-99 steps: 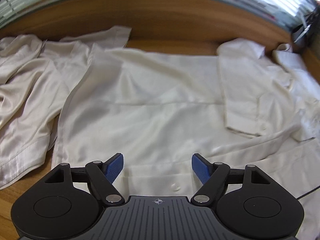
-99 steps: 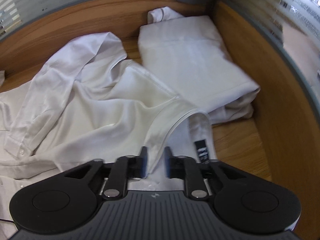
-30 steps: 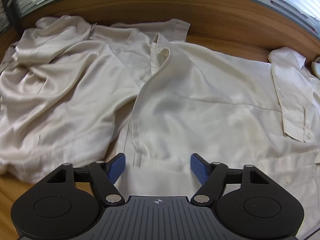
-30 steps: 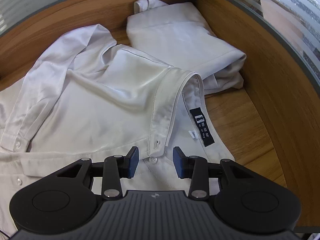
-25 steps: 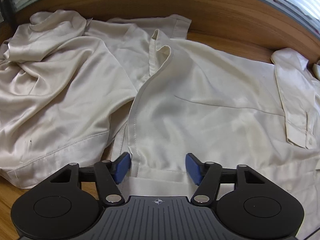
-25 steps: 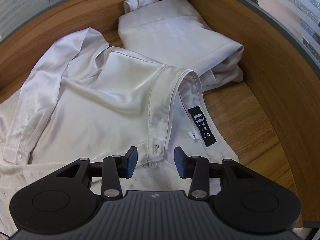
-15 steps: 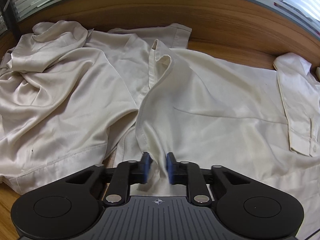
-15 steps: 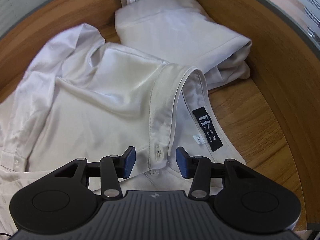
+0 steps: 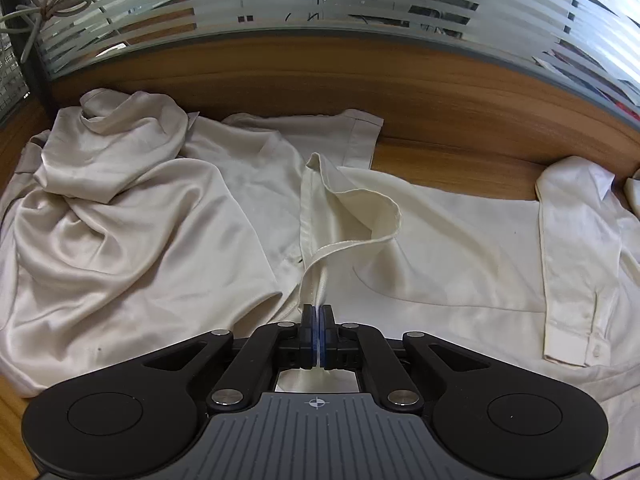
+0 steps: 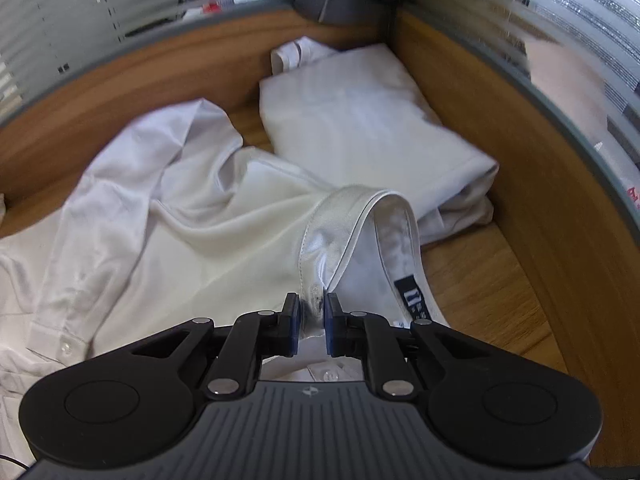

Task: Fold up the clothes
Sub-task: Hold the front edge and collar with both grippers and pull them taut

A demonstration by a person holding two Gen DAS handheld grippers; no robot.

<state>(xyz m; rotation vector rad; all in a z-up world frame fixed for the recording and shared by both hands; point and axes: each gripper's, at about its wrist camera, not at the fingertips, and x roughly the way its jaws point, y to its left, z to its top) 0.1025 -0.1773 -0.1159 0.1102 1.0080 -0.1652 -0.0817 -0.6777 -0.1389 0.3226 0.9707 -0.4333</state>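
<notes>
A cream button shirt (image 9: 440, 248) lies spread on the wooden desk (image 9: 448, 162). My left gripper (image 9: 318, 316) is shut on its hem edge (image 9: 320, 258), which rises from the desk in a curled fold. In the right wrist view the same shirt (image 10: 208, 256) shows its collar (image 10: 340, 220) pulled up into an arch. My right gripper (image 10: 311, 312) has the collar's front end bunched between its blue pads, and its jaws are closing on it. A black neck label (image 10: 414, 296) sits just right of the pads.
A crumpled satin garment (image 9: 120, 232) is heaped to the left of the shirt. A folded white shirt (image 10: 360, 120) rests in the far right corner. Wooden partition walls (image 10: 560, 220) with frosted striped glass (image 9: 320, 4) enclose the desk at the back and right.
Both grippers closed on the shirt, the left on the hem and the right on the collar. Both then rose, lifting those edges off the desk.
</notes>
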